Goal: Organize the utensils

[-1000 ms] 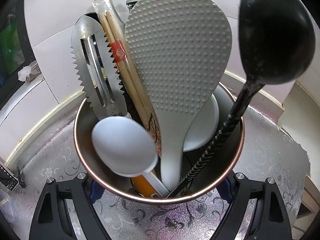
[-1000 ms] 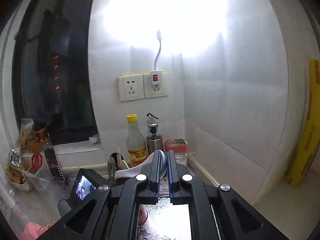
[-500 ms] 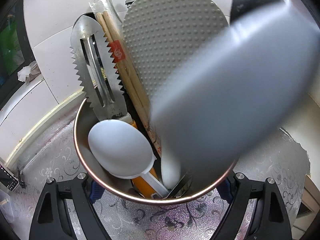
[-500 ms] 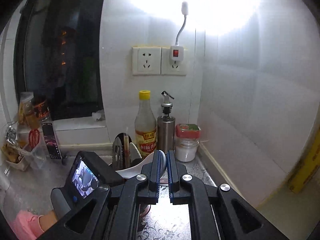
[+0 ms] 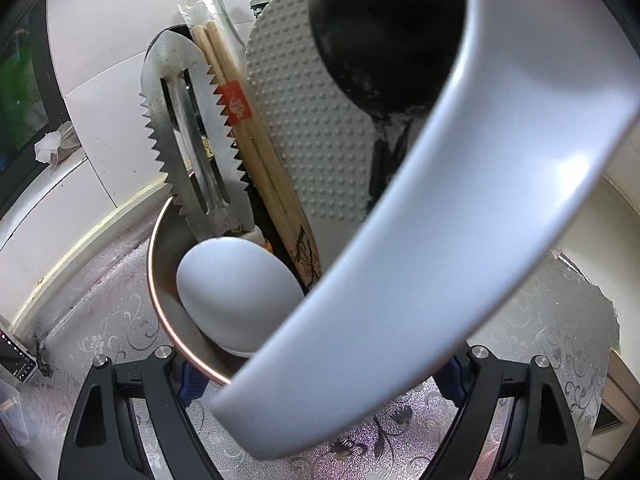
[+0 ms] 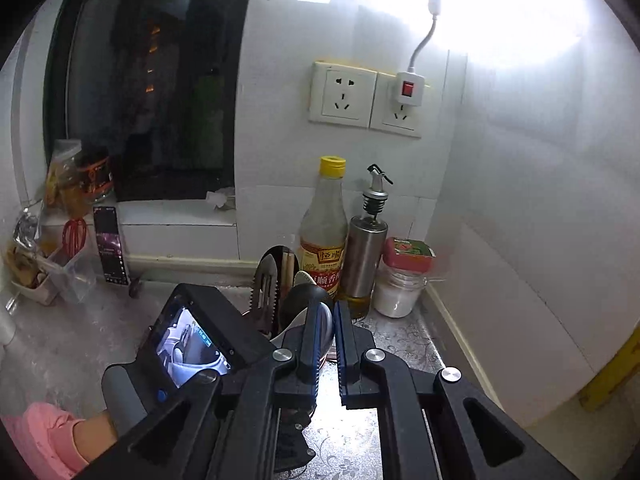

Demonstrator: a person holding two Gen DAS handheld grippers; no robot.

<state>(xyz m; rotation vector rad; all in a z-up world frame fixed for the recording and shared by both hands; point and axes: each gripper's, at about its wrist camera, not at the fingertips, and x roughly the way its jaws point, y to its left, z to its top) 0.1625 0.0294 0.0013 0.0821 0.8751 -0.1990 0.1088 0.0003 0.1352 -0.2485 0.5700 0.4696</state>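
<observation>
Standing in a copper-rimmed metal holder (image 5: 158,300) on a silvery patterned counter (image 5: 100,320) are the utensils: a serrated steel scraper (image 5: 180,128), wooden chopsticks (image 5: 240,140), a dimpled grey rice paddle (image 5: 312,128), a black ladle (image 5: 380,32) and a white spoon (image 5: 236,292). A large white spoon (image 5: 460,220) sweeps diagonally across the left wrist view, very close to the lens, its lower end over the holder's near rim.

The risk, as I judge it, is that this spoon knocks the ladle or paddle, or catches the rim and tips the holder (already crowded), because little free space remains inside.

The left gripper (image 5: 320,372) has its jaws spread wide around the holder, pads against its sides, steadying it. The right gripper (image 6: 334,344) has its jaws nearly together, pinching the large white spoon's thin handle, which shows white just past the left pad. Behind stand a vinegar bottle (image 6: 324,248), an oil dispenser (image 6: 366,256) and a red-lidded jar (image 6: 402,280) against the tiled wall.
</observation>
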